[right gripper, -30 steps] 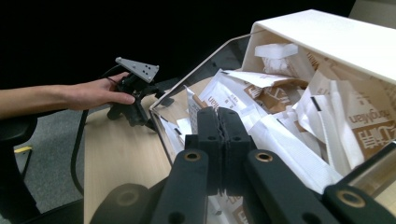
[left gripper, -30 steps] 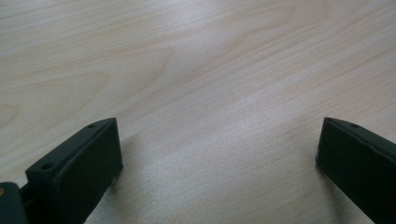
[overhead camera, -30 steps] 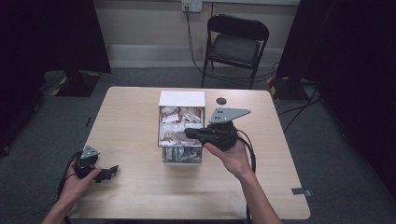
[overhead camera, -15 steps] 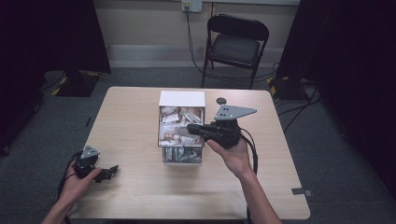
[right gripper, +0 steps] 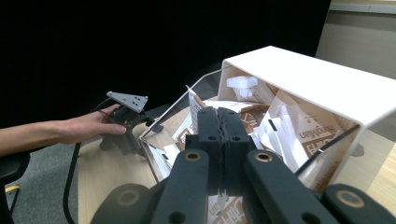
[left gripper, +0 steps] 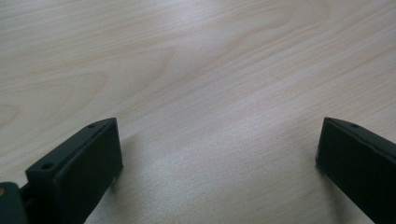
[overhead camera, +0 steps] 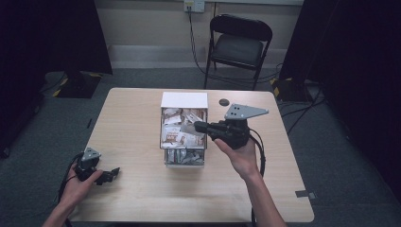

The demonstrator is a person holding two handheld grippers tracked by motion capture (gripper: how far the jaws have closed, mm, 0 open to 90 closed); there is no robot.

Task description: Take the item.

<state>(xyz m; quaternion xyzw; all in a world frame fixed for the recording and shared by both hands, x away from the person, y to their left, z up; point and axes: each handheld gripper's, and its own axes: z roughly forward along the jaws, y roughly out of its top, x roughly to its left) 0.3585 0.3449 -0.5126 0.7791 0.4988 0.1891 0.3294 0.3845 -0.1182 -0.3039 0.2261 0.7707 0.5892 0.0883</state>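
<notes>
A clear box (overhead camera: 165, 142) with a white top (overhead camera: 184, 100) stands mid-table, packed with several white and brown packets (overhead camera: 176, 137). My right gripper (overhead camera: 196, 126) hovers over the box's right side, pointing left, its jaws shut. In the right gripper view the right gripper (right gripper: 219, 112) has its pads pressed together, and a packet (right gripper: 192, 105) stands just left of the tips. Whether that packet is held I cannot tell. My left gripper (overhead camera: 112, 173) rests on the table at the front left. In the left gripper view the left gripper (left gripper: 219, 126) is open over bare wood.
A small black disc (overhead camera: 224, 101) lies on the table (overhead camera: 132, 118) right of the box's top. A black folding chair (overhead camera: 239, 45) stands behind the table, with cables on the floor around it. Dark curtains hang at both sides.
My right gripper has drifted a little to the right and up over the box, jaws staying shut. The left gripper has not moved.
</notes>
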